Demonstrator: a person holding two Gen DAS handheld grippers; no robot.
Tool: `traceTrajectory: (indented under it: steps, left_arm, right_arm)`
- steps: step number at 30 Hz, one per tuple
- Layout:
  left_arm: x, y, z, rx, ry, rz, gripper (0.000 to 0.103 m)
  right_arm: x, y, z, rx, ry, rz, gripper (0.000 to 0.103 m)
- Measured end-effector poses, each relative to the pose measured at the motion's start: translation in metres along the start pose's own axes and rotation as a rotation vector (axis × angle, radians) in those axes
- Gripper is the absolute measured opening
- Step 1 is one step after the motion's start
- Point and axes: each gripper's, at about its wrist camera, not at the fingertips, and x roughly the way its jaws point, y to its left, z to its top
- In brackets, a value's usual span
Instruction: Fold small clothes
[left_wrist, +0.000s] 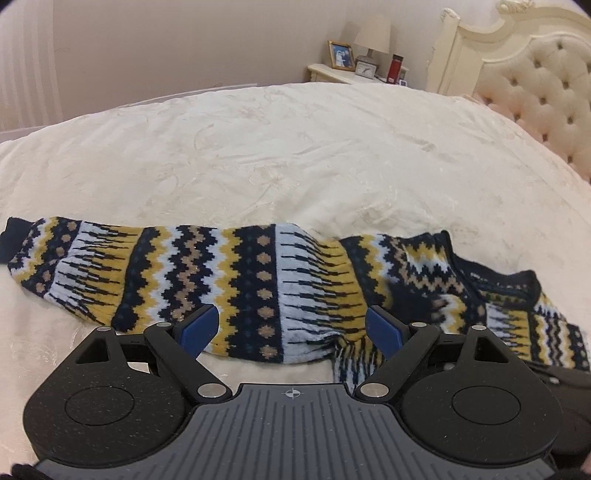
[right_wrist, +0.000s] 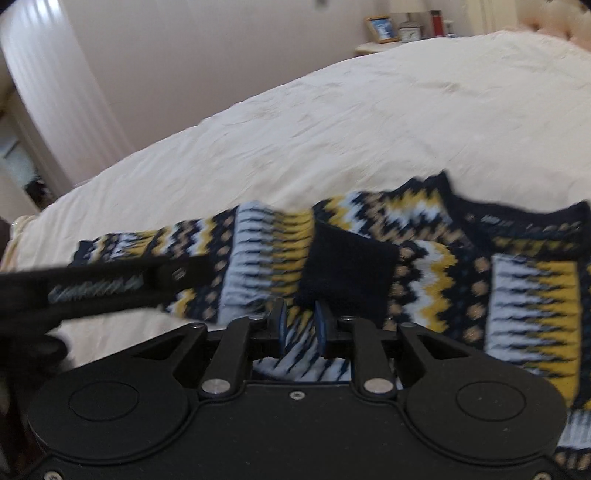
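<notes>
Lying across the near part of a cream quilted bed, navy, yellow and pale-blue patterned knit sweater, long sleeve stretched left, navy cuff folded over its middle. Left gripper wide open above the sleeve, gripping nothing. Right gripper narrowly parted over blurred knit; contact impossible to tell.

Beyond the blue pads, the sweater shows navy, mustard, pale-blue and tan zigzag bands; cream bedspread behind.
</notes>
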Motion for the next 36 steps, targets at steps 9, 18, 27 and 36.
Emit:
traceTrajectory:
  steps: [9, 18, 27, 36]
  left_arm:
    - [0.018, -0.018, -0.013, 0.086, 0.019, -0.022, 0.087]
    - [0.034, -0.048, -0.023, 0.186, 0.060, -0.157, 0.087]
    - [0.077, -0.062, -0.016, 0.113, 0.156, -0.234, 0.082]
    - [0.089, -0.049, -0.021, -0.021, 0.132, -0.326, 0.005]
  right_arm:
    - [-0.053, -0.056, -0.022, 0.052, -0.135, -0.092, 0.065]
    - [-0.117, -0.152, -0.051, 0.225, -0.246, -0.310, 0.069]
    - [-0.140, -0.229, -0.072, 0.443, -0.348, -0.417, 0.069]
    - [-0.144, -0.273, -0.091, 0.595, -0.339, -0.398, 0.069]
